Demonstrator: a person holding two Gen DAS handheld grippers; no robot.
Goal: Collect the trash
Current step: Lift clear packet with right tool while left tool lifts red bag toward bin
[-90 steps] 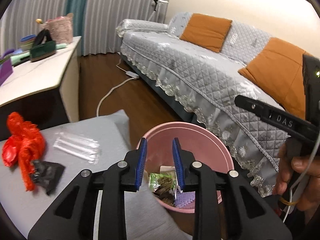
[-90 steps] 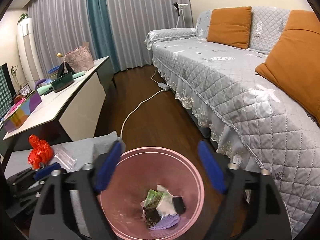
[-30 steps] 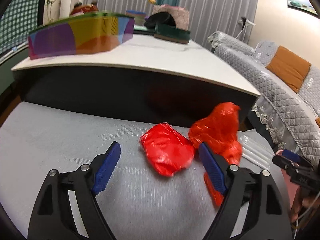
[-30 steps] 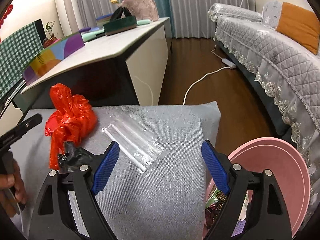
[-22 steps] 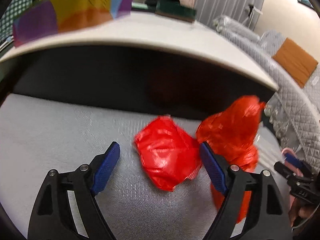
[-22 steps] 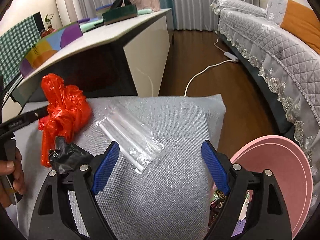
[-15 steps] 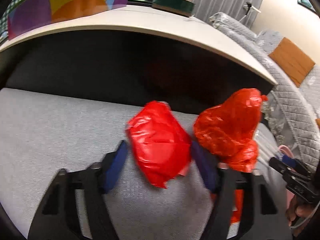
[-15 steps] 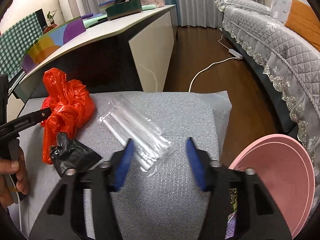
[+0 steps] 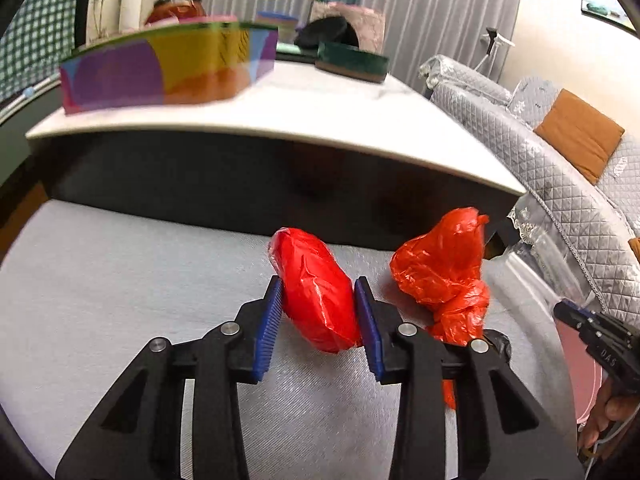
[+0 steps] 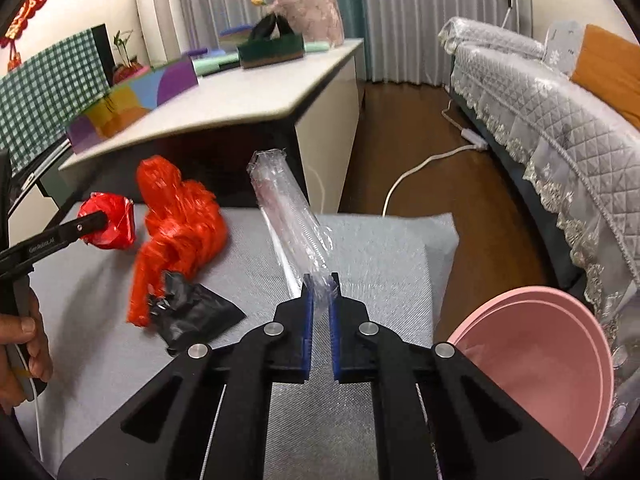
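left tongs (image 9: pixel 318 312): jaws closing, blue pads pressed on both sides of the red wad (image 9: pixel 314 292); wad sits between them, bulging out past the tips toward 12 o'clock.
right tongs (image 10: pixel 320 300): jaws closing to almost nothing, pinching the near end of the clear plastic wrapper (image 10: pixel 290 216); wrapper sticks up and away toward 11 o'clock, its far end clear of the surface.
red wad: crumpled shiny plastic, low part at the grey cushion (image 9: pixel 120 280), whether touching it cannot tell; in the right wrist view it shows at 9 o'clock at the tip of the left tongs.
orange-red bag (image 9: pixel 448 276): twisted and crumpled, lying on the grey cushion just beside the red wad, at 3 o'clock of it in the left wrist view; not gripped.
black scrap (image 10: pixel 192 312): crumpled dark film touching the low end of the orange-red bag, at 9 o'clock of the right tongs.
pink bin (image 10: pixel 536 364): off the cushion's right edge, at 4 o'clock in the right wrist view, rim tilted toward the camera; inside not visible.
grey cushion: woven fabric pad carrying all the loose trash.
tabletop (image 9: pixel 320 108): white slab behind the cushion at 12 o'clock, carries a multicolour box (image 9: pixel 168 68) and a dark green tray (image 9: pixel 352 64).
sofa (image 10: pixel 560 120): grey quilted cover with lace edge, at 2 o'clock, orange pillow on it.
hand (image 10: pixel 20 360): at the left edge of the right wrist view, wrapped round the left tongs' handle.
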